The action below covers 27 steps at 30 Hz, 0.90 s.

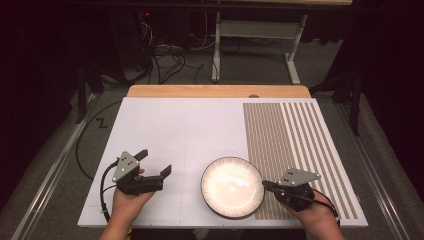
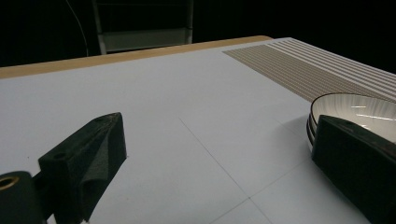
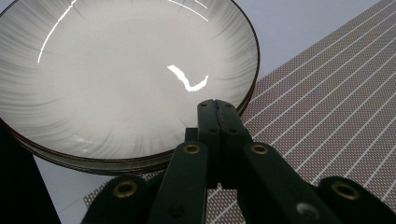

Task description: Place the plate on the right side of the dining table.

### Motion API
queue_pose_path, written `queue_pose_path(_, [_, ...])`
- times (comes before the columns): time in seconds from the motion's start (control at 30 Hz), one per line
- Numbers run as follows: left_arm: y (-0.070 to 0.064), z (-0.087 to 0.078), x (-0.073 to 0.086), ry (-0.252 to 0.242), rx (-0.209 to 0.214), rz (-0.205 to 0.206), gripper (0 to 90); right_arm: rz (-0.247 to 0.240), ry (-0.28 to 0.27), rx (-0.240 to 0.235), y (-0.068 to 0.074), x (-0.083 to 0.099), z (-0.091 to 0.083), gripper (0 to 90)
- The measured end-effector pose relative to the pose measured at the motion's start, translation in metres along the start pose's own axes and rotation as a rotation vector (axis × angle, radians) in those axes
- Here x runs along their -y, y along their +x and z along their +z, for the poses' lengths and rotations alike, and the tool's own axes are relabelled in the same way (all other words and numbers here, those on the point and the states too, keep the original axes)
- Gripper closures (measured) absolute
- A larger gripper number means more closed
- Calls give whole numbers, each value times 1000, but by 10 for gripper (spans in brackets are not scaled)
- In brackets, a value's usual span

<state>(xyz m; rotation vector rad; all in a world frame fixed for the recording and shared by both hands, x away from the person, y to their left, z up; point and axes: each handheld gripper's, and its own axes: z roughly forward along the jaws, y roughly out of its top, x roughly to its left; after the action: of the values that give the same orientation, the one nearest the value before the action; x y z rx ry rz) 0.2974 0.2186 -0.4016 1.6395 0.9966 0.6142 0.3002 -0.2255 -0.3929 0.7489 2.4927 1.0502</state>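
A white plate (image 1: 232,186) with a thin dark rim sits on the white table cover near the front edge; layered rims under it suggest a small stack. In the left gripper view the plate (image 2: 362,108) lies at the right, just beyond one jaw. My left gripper (image 1: 154,162) is held to the plate's left, open, with nothing between its jaws (image 2: 224,179). My right gripper (image 1: 265,184) is shut with its tips at the plate's right rim. In the right gripper view the closed jaws (image 3: 217,105) reach just over the rim of the plate (image 3: 116,70) with nothing held.
A brown striped mat (image 1: 295,145) covers the right part of the white table cover (image 1: 185,125), and the plate overlaps its left edge. A wooden table edge (image 1: 215,91) runs along the back. Cables (image 1: 167,57) and desk legs (image 1: 216,55) stand on the floor beyond.
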Motion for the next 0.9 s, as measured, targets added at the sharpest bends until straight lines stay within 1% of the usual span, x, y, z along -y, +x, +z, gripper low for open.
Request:
queue_pose_path(0.17, [0, 0, 0, -2, 1, -1, 39, -1, 3, -9, 2, -1, 1, 900])
queue_pose_path(0.27, [0, -1, 0, -2, 1, -1, 39, -6, 2, -6, 3, -1, 2, 900])
queue_pose_path(0.47, [0, -1, 0, -5, 2, -1, 39, -1, -1, -13, 3, -1, 3, 900])
queue_pose_path(0.6, [0, -1, 0, -9, 4, -2, 39, -5, -4, -29, 6, -3, 6, 900])
queue_pose_path(0.9, [0, -2, -1, -20, 4, -1, 39, -20, 4, -47, 13, -6, 12, 900])
